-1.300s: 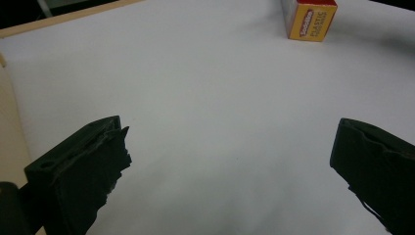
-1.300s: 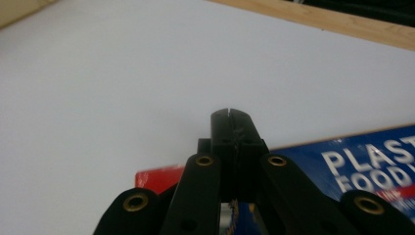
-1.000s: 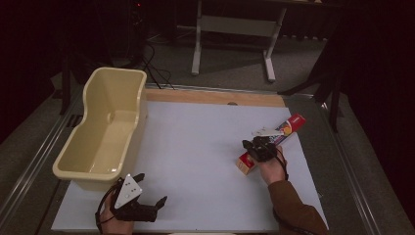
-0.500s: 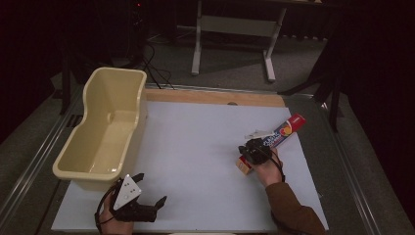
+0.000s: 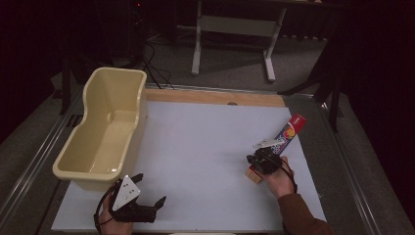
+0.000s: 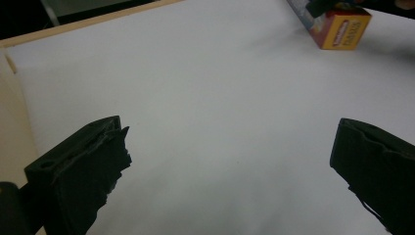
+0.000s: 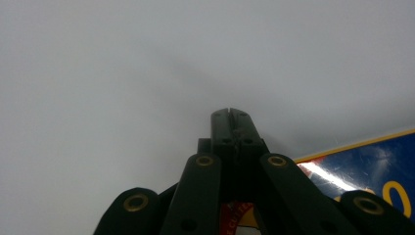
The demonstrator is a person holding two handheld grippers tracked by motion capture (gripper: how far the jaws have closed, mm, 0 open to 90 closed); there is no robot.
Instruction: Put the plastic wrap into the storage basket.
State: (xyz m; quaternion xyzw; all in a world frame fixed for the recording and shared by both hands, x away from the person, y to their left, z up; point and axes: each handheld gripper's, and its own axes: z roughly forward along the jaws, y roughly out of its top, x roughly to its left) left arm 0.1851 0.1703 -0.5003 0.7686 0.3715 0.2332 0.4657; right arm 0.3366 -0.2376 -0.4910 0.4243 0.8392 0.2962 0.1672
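Your right claw (image 5: 265, 163) has slid down the long box (image 5: 281, 143) to its near end, jaws together beside it (left claw (image 5: 138, 209) gapes idle), so reopen before gripping.

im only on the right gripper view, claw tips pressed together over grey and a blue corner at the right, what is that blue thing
Observer: It's a long box lying flat on the white tabletop, red at its far end, orange at its near end. The right claw is at that near end.
Operator: is the claw shut on it
Observer: The jaws meet with nothing between the tips, and the box sits beside and under them. Shut, not gripping, as far as the pictures show.
Operator: where's the other claw
Observer: The left claw is near the table's front edge, jaws wide open over bare tabletop.
Operator: anything else on the table
Observer: A cream tub along the left side, nothing inside it.
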